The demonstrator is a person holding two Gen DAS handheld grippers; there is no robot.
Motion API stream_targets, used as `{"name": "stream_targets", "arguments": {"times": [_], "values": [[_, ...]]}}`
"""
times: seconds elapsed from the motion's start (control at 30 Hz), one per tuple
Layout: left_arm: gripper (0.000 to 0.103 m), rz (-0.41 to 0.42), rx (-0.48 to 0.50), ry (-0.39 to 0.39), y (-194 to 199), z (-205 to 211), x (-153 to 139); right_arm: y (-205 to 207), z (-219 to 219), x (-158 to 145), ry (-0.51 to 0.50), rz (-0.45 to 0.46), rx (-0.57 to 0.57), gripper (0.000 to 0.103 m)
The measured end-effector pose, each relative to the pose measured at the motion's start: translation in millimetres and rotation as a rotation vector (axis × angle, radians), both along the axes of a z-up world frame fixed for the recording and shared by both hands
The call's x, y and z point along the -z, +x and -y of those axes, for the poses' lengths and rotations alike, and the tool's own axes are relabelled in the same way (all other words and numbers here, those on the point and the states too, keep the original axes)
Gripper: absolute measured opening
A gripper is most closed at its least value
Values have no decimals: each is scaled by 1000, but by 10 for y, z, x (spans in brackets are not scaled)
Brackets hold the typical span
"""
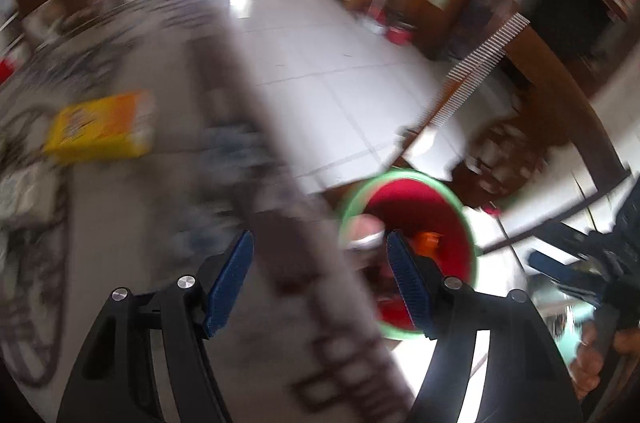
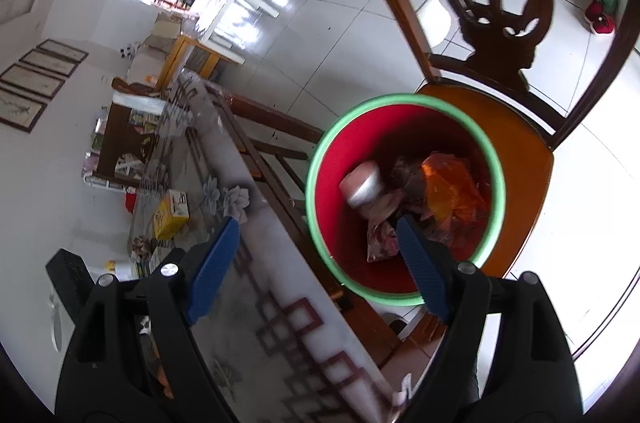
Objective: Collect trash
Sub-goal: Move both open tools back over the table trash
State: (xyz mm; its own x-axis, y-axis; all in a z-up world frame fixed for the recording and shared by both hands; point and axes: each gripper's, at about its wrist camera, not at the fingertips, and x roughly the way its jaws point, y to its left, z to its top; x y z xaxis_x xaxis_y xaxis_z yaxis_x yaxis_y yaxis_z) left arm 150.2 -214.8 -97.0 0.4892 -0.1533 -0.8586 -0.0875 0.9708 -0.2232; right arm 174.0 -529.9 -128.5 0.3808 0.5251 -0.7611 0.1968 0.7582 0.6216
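Observation:
A red bin with a green rim (image 2: 404, 98) stands on the orange seat of a wooden chair (image 2: 520, 151), beside the table's edge. Inside lie a white and silver cup (image 2: 362, 185), an orange plastic wrapper (image 2: 448, 187) and crumpled wrappers (image 2: 380, 235). My right gripper (image 2: 318, 221) is open and holds nothing, one finger over the table and the other over the bin. The left wrist view is blurred: my left gripper (image 1: 320, 237) is open and empty above the table's edge, with the bin (image 1: 400, 177) just to its right. A yellow box (image 2: 172, 215) (image 1: 100, 127) lies on the table.
The patterned glass-topped table (image 2: 260, 263) runs along the left, with small items at its far end. The carved chair back (image 2: 496, 3) rises behind the bin. White tiled floor (image 2: 320, 35) stretches beyond. A person's hand (image 1: 588, 363) shows at the lower right of the left wrist view.

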Motion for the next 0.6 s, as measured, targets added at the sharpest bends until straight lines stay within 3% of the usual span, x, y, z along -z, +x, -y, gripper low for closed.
{"name": "stream_targets", "arguments": {"times": [0.17,0.4,0.47,0.6], "values": [[67,-10,-259,24,-246,-986,65,24,-313,-13,-9,0,-57,79],[75,27,-556,138,-667,-2147,11,-34,-784,-26,-23,-3,-109,79],[78,53,-615,141,-768,-2453,-7,-75,-902,-29,-28,-4,-117,79],[78,55,-632,132,-798,-2824,30,-182,-1164,-36,-42,-8,-124,79]]}}
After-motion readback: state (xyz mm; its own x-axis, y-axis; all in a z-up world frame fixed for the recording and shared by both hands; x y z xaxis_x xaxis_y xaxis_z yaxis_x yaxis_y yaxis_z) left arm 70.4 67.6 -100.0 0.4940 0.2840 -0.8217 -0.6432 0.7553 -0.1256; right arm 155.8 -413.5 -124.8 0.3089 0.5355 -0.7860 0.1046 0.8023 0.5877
